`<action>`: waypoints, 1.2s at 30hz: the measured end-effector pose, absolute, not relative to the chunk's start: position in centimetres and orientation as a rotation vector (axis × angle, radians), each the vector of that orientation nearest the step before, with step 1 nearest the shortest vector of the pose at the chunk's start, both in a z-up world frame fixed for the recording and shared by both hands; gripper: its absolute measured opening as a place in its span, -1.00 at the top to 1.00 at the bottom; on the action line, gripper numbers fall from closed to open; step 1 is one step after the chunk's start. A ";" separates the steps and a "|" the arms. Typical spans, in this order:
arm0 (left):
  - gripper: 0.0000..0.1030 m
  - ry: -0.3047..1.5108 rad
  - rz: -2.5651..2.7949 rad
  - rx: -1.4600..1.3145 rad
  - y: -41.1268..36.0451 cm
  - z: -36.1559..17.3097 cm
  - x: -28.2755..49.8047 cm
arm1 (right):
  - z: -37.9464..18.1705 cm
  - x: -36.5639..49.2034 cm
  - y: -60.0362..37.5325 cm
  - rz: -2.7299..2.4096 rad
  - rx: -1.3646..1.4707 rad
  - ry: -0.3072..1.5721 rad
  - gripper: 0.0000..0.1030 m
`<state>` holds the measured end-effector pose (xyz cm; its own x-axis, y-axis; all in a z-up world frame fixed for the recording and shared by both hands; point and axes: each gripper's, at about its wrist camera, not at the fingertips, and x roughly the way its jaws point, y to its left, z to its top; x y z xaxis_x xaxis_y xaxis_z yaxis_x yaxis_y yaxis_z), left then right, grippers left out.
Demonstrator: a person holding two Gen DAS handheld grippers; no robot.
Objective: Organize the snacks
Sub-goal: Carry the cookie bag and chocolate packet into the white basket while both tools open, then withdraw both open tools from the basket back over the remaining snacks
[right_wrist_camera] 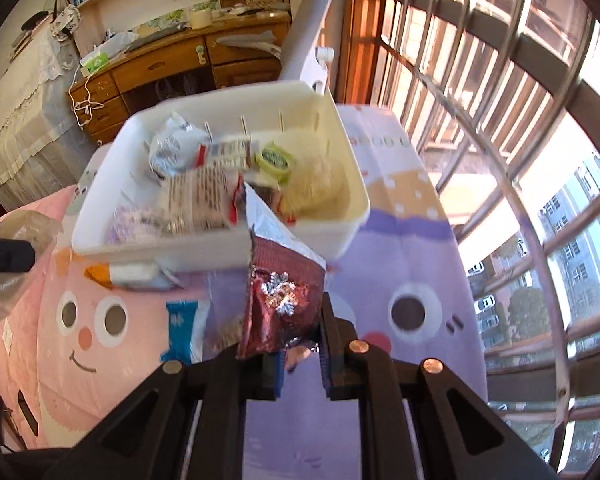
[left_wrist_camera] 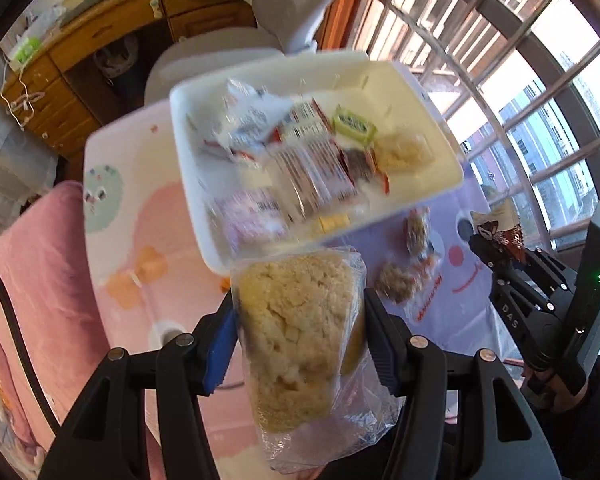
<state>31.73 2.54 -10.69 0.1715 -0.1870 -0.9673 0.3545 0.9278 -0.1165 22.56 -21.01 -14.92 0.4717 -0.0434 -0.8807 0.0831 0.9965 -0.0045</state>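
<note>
A white plastic bin (left_wrist_camera: pixel 428 136) (right_wrist_camera: pixel 340 216) holds several wrapped snacks on the cartoon-printed table. My left gripper (left_wrist_camera: pixel 300 312) is shut on a crumbly yellow cake in a clear bag (left_wrist_camera: pixel 296 336), held just in front of the bin's near wall. My right gripper (right_wrist_camera: pixel 298 340) is shut on a dark red foil snack packet (right_wrist_camera: pixel 280 300), held near the bin's front edge; it also shows at the right of the left wrist view (left_wrist_camera: pixel 500 236). Two wrapped brown snacks (left_wrist_camera: pixel 404 276) lie on the table beside the bin.
A blue-and-white packet (right_wrist_camera: pixel 184 328) and an orange-white packet (right_wrist_camera: pixel 128 274) lie on the table in front of the bin. A white chair (left_wrist_camera: pixel 284 4) and wooden desk (right_wrist_camera: pixel 160 64) stand behind. Barred windows (right_wrist_camera: pixel 520 160) are on the right. Pink bedding (left_wrist_camera: pixel 32 280) is on the left.
</note>
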 end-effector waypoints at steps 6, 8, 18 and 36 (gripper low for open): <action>-0.11 1.280 -0.361 0.149 3.0 -9.7 34.9 | -13.5 25.2 -20.7 -0.073 0.031 1.047 0.74; -0.11 1.260 -0.352 0.142 3.0 -9.6 36.0 | -13.4 26.0 -20.6 -0.070 0.032 1.046 0.74; -0.12 1.171 -0.334 0.132 2.5 -10.1 39.2 | -13.4 29.6 -19.9 -0.071 0.015 1.055 0.73; -0.45 1.160 -0.337 0.066 1.1 -9.6 36.9 | -14.0 29.3 -22.3 -0.056 0.136 1.084 0.12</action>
